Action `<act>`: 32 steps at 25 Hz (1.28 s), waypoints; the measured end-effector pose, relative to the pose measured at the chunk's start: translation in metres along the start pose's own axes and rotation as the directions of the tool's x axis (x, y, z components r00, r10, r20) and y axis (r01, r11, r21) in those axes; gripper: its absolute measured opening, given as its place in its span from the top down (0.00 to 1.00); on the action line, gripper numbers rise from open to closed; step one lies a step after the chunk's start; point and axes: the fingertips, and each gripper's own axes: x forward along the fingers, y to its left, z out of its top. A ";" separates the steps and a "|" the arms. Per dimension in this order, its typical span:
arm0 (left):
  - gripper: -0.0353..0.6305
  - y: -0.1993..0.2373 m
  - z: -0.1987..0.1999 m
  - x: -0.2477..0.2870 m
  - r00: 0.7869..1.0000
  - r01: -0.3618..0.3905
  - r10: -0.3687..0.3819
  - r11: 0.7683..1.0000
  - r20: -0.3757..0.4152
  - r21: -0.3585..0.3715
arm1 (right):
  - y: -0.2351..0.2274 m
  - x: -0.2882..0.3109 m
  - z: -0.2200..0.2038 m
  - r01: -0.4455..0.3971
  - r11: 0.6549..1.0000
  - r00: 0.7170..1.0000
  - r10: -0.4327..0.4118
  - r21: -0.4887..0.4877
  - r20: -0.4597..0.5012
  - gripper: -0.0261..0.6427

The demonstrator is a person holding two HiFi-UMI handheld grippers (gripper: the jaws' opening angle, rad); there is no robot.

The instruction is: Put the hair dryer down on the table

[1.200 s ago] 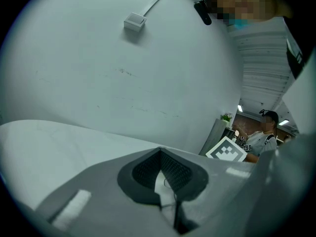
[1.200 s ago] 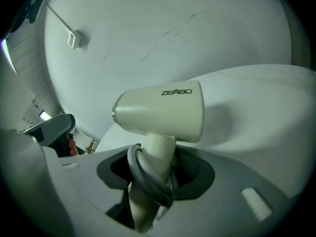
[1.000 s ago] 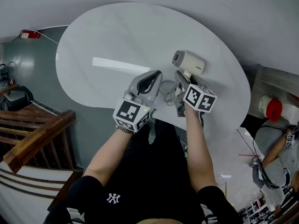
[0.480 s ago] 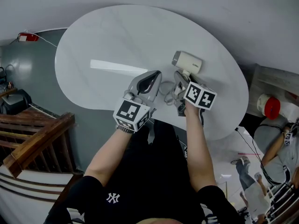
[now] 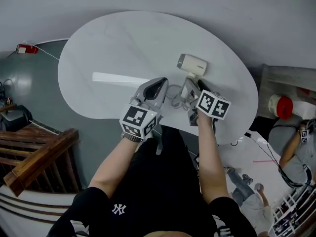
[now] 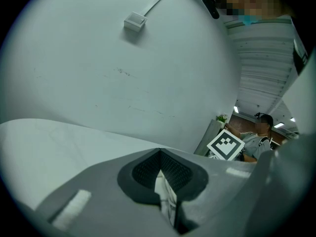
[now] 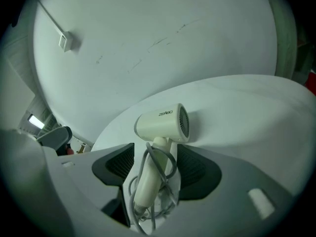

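Observation:
A cream hair dryer (image 5: 192,64) lies on the white oval table (image 5: 123,43), its head pointing away from me. In the right gripper view the hair dryer (image 7: 160,125) has its handle running back between my fingers, with the grey cable (image 7: 158,201) looped round it. My right gripper (image 7: 155,157) is open, with a gap on each side of the handle; in the head view this gripper (image 5: 193,84) sits just behind the dryer. My left gripper (image 5: 159,83) is beside the cable (image 5: 174,97). Its jaws (image 6: 160,154) are shut, with a thin white strip showing in the slit.
The table's near edge runs just under both grippers. A wooden stair railing (image 5: 34,147) is at the lower left. A red-lidded tub (image 5: 279,106) and a crouching person (image 5: 291,152) are off to the right. A small wall box (image 6: 135,21) hangs on the far wall.
The dryer's head now sits slightly farther left and away from the right gripper. Both grippers stay near the table's front edge. People on the floor at the right have moved.

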 end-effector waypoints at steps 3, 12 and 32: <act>0.95 -0.006 -0.001 -0.007 1.000 0.009 -0.009 1.000 -0.006 -0.006 | 0.005 -0.013 -0.001 0.003 1.000 0.999 -0.003 -0.018 0.032 0.52; 0.95 -0.029 0.001 -0.050 0.999 0.041 -0.041 0.999 -0.010 -0.006 | 0.041 -0.058 -0.006 0.046 0.988 0.984 -0.019 -0.147 0.177 0.60; 0.95 -0.075 0.042 -0.190 0.990 0.060 -0.068 0.996 0.123 0.065 | 0.188 -0.188 -0.027 -0.007 0.941 0.884 0.164 -0.337 0.439 0.93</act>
